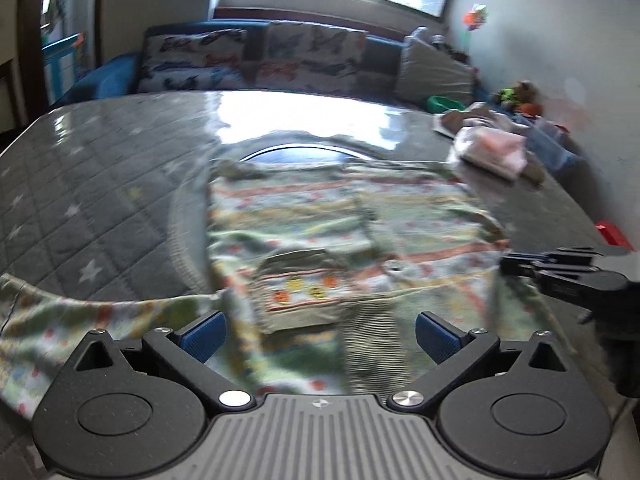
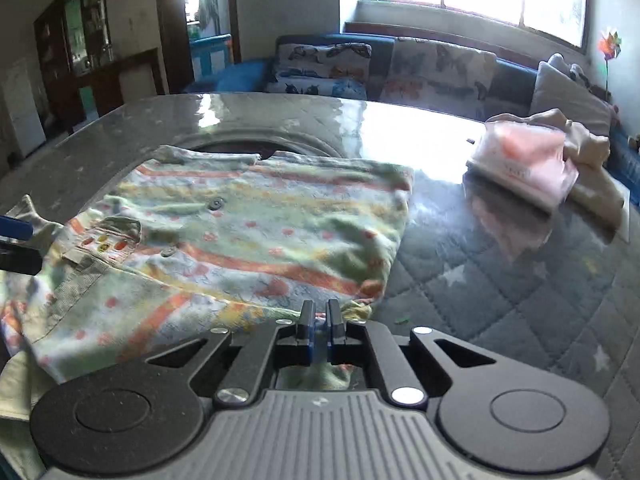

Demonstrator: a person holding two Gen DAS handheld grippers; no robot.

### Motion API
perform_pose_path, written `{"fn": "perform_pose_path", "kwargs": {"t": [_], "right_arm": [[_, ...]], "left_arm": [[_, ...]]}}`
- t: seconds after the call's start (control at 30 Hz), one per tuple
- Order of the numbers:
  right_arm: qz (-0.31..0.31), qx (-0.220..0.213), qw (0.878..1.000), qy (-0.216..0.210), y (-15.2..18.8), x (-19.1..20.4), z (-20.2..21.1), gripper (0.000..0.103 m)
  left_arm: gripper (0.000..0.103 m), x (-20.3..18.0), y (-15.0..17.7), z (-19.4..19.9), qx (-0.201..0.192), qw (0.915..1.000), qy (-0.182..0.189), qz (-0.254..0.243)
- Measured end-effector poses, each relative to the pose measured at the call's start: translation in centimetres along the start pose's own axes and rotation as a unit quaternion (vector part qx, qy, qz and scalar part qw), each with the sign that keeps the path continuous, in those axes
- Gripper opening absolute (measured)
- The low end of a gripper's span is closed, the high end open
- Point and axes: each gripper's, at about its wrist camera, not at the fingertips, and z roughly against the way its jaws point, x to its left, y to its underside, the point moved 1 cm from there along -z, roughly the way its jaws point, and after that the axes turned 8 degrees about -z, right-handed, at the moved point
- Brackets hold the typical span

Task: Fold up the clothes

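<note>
Pinching the near right edge of the patterned garment (image 2: 256, 236), my right gripper (image 2: 319, 320) has its jaws pressed together on a bunch of cloth that shows between and under them. My left gripper (image 1: 320, 332) hangs just above the garment's near side with its jaws spread wide and nothing between them; one blue pad (image 1: 202, 334) shows over cloth on either side.

Moving outward, the garment lies on the glossy quilted worktop (image 2: 500, 280), its body mostly flat, pocket and buttons up, right side already turned in to a straight edge. On my left a sleeve or flap (image 1: 60, 320) trails off toward the near corner, unfolded.

I judge a fold is in hand, the right grip set and the left not yet matched. The next move calls for closing the left jaws on the near left edge level with the right, so both can lift evenly; a lopsided pull would skew the crease.

Further out to the right, a folded pink pile (image 2: 524, 168) sits well apart from it.
</note>
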Motion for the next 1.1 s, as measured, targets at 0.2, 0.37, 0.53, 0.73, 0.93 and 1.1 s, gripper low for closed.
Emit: {"fn": "perform_pose_path", "kwargs": {"t": [0.2, 0.37, 0.53, 0.73, 0.93, 1.1], "right_arm": [[0.020, -0.009, 0.999, -0.034, 0.2, 2.0, 1.9, 0.012], [0.066, 0.006, 0.995, -0.071, 1.6, 5.7, 1.2, 0.024], [0.096, 0.011, 0.991, -0.096, 2.6, 8.1, 1.3, 0.024], [0.100, 0.001, 0.988, -0.115, 3.5, 9.4, 2.5, 0.024], [0.118, 0.015, 0.984, -0.132, 4.4, 10.4, 2.7, 0.028], [0.123, 0.003, 0.982, -0.146, 4.5, 10.3, 4.2, 0.031]], "left_arm": [[0.101, -2.1, -0.2, -0.7, -0.001, 0.9993, 0.029, -0.024], [0.098, -2.3, 0.2, -1.9, 0.010, 0.9992, 0.017, -0.036], [0.094, -2.2, 0.6, -2.9, 0.022, 0.9989, 0.006, -0.041], [0.080, -1.3, 1.2, -3.0, 0.027, 0.9992, 0.002, -0.030], [0.043, -1.9, 1.0, -3.2, 0.016, 0.9987, 0.008, -0.048], [0.028, -1.4, 1.1, -2.9, 0.018, 0.9989, 0.003, -0.043]]}}
